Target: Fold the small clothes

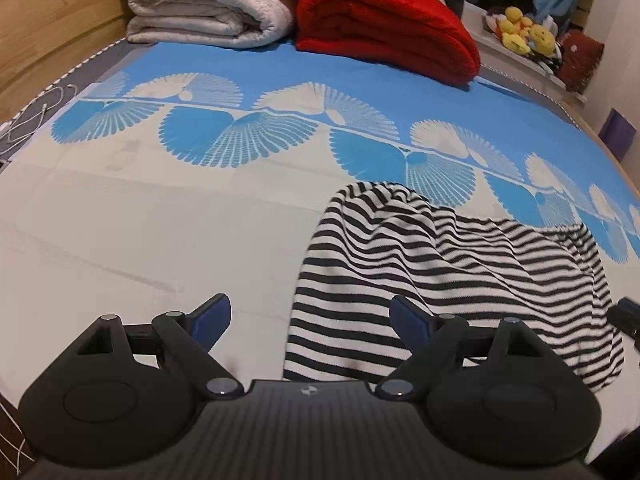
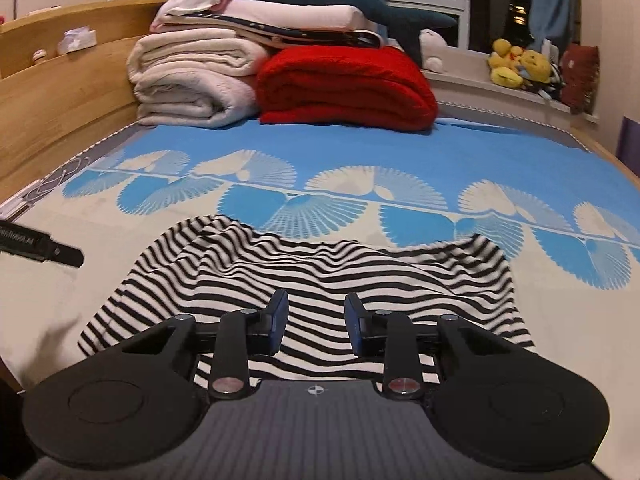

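Note:
A small black-and-white striped garment lies rumpled on the bed's blue and cream cover. My left gripper hovers over the garment's left edge with its jaws wide apart, one blue pad above bare cover and the other above the stripes. In the right wrist view the same garment fills the middle. My right gripper stands over its near part with a narrow gap between the blue pads; striped cloth shows through the gap, lying flat and not pinched. A dark part of the left gripper shows at the left edge.
Folded cream blankets and a folded red blanket are stacked at the head of the bed. A wooden bed frame runs along the left. Plush toys sit on the window ledge. A white cord lies at the left bed edge.

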Tool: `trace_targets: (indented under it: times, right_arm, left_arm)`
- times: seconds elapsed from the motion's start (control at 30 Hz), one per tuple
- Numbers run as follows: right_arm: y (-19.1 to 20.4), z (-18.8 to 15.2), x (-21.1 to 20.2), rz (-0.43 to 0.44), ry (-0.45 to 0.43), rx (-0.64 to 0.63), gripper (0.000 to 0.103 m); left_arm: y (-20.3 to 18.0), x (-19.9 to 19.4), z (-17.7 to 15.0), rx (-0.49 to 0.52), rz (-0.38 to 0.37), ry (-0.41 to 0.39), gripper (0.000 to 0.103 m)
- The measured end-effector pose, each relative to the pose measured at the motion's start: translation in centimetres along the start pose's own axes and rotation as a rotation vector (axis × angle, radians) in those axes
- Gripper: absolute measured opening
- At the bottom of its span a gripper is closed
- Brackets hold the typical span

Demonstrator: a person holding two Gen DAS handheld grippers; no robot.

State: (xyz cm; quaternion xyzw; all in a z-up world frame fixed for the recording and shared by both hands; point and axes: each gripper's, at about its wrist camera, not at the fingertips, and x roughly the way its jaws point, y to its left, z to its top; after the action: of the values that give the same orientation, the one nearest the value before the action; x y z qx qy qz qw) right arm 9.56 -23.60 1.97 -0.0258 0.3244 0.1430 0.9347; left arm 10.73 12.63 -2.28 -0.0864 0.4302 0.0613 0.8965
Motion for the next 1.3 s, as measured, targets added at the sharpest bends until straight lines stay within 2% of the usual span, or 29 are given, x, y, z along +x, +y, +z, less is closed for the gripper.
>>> trace_targets:
  times: [0.2,0.3,0.43,0.63,0.8,0.97,1.13,1.3]
  right_arm:
    - [3.3,-0.3,1.0,0.074,-0.003,-0.086,0.032]
    - [5.9,-0.3,1.9,0.117,-0.005,-0.192,0.032]
    - [9.5,-0.5,2.7,0.196,-0.005,-0.292,0.037]
    - [15.2,-2.2,4.1,0.271,0.006,-0.499,0.040]
    - [17.7,-3.2,6.1,0.288,0.038,-0.546,0.041]
    - [19.1,-4.3,8.0,0.313,0.110,-0.597,0.050]
    - [20.5,-5.8,8.5,0.340,0.150,-0.700,0.060]
    - [21.4,-7.2,9.4,0.300,0.172,-0.819,0.061]
  left_arm:
    - [1.6,0.4,0.4,-0.059,0.033,0.013,0.090]
    - [2.0,0.6,0.4,-0.070,0.049,0.023,0.090]
    - [2.5,0.7,0.5,-0.084,0.057,0.022,0.090]
    - [3.6,0.9,0.7,-0.125,0.066,0.030,0.090]
    - [4.3,1.3,0.9,-0.148,0.073,0.048,0.090]
    - [4.5,1.8,1.2,-0.161,0.073,0.062,0.090]
    - [4.5,2.0,1.2,-0.163,0.079,0.069,0.090]
    - [4.6,2.2,1.2,-0.172,0.081,0.078,0.090]
